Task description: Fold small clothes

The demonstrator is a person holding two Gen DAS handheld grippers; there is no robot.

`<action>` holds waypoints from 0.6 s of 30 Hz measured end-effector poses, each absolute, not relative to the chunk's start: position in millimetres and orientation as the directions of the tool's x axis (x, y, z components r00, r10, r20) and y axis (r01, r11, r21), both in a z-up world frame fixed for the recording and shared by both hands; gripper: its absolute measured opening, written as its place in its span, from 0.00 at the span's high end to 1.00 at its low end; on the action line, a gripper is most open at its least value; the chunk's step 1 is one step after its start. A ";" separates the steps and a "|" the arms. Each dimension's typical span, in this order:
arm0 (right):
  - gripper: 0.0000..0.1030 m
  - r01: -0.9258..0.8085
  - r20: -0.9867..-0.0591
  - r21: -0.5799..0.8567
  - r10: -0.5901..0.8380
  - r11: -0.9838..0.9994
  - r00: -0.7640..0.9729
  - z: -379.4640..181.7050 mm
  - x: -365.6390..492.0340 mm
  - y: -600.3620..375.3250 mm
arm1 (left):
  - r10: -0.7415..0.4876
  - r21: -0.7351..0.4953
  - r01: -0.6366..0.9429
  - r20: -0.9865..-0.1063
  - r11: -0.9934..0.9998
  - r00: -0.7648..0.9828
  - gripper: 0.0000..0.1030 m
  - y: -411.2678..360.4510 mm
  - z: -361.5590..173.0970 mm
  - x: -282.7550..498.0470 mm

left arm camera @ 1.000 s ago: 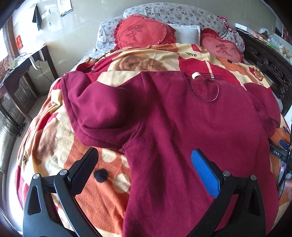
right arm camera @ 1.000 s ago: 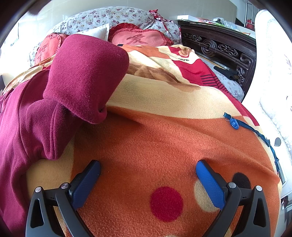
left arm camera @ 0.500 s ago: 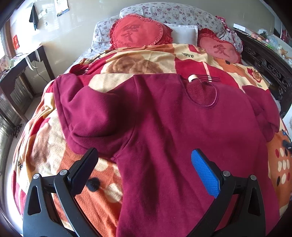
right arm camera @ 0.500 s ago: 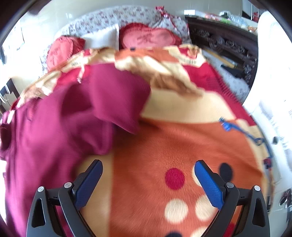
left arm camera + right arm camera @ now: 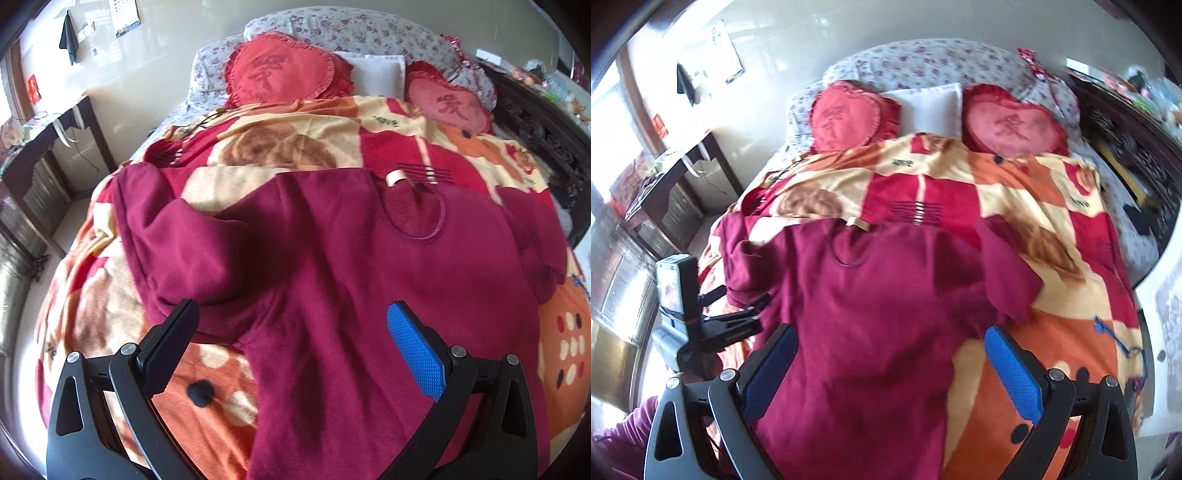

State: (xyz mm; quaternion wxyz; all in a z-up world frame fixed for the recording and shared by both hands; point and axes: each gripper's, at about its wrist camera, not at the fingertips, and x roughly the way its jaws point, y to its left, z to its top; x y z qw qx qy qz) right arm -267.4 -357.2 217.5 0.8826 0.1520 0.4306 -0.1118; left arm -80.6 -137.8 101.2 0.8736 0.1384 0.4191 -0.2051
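Fleecy maroon sweatshirt [image 5: 351, 266] spread flat on plush patterned blanket [image 5: 280, 147]; left gripper [image 5: 291, 343] and right gripper [image 5: 890, 354] above it, gaping wide, holding nothing.

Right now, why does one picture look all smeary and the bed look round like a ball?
Right wrist view: the sweater and blanket are smeared by motion blur. Left wrist view: sharper. Both: the fisheye lens bulges the bed round and darkens the corners.
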 end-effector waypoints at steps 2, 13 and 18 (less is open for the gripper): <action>0.03 0.331 -0.791 0.157 -0.082 0.931 0.606 214.1 -256.5 -346.6 | -0.245 0.067 0.471 -0.786 0.879 0.568 0.01 -134.2 101.1 -77.4; 0.03 0.367 -0.776 0.152 -0.119 0.918 0.619 137.5 -185.1 -315.2 | -0.244 0.047 0.449 -0.787 0.892 0.567 0.01 -122.6 98.4 -56.1; 0.03 0.355 -0.786 0.121 -0.129 0.927 0.605 120.2 -164.9 -304.3 | -0.241 0.044 0.444 -0.790 0.895 0.564 0.01 -122.3 94.3 -47.3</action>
